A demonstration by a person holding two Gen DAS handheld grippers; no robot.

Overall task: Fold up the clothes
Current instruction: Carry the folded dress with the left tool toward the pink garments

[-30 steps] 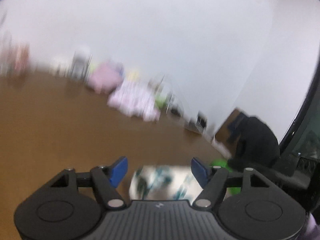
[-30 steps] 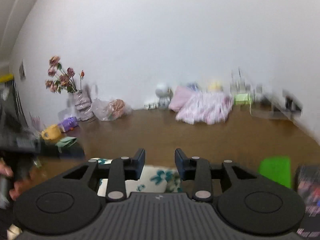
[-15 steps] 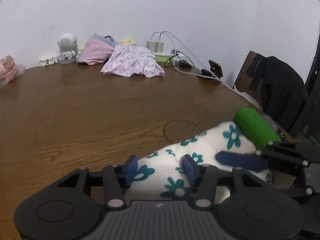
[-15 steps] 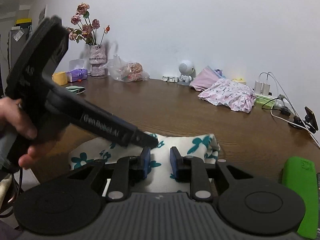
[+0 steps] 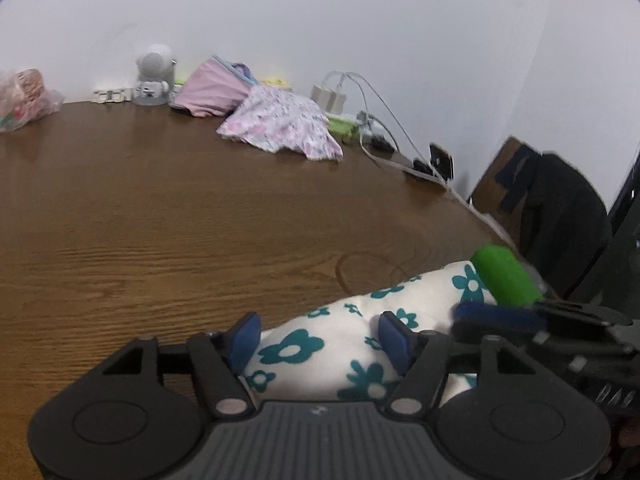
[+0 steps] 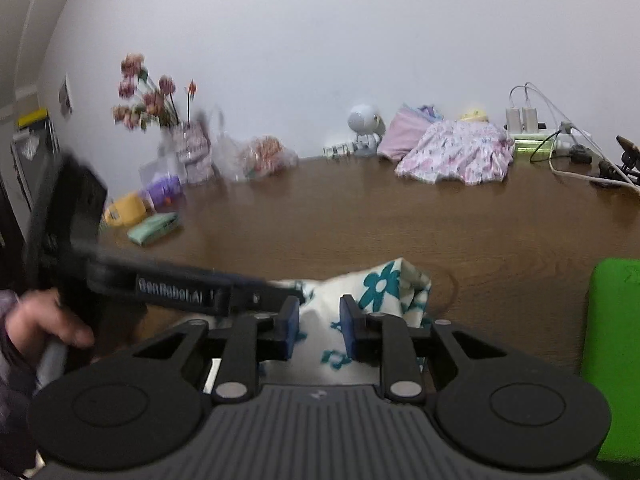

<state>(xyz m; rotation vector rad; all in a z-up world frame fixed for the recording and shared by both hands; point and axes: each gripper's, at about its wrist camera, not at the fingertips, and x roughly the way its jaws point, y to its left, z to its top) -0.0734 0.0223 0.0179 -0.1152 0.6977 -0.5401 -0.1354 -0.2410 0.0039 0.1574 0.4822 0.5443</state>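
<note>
A white garment printed with teal flowers (image 5: 360,336) is seen lying bunched at the near edge of a brown wooden table (image 5: 168,216). The left gripper (image 5: 318,338) is held low over it, its jaws being opened at this moment and standing fairly wide, with a mound of the cloth between the blue pads; whether the pads press on the fabric cannot be told. In the right wrist view, the right gripper (image 6: 319,326) is shown with its jaws narrowed to a small gap, and cloth of the same garment (image 6: 384,288) is seen in and behind that gap, though a firm pinch cannot be confirmed. The left gripper's black body is seen crossing in from the left in that view, gripped by a hand (image 6: 44,320). A green block (image 6: 612,356) lies on the table just right of the garment. Along the far edge by the white wall, a pink floral garment (image 5: 280,128), a plain pink garment (image 5: 208,92), a small white astronaut figure (image 5: 154,76) and a charger strip with cables (image 5: 340,100) are set. A vase of dried flowers (image 6: 188,148) is placed at the far left, blurred.
</note>
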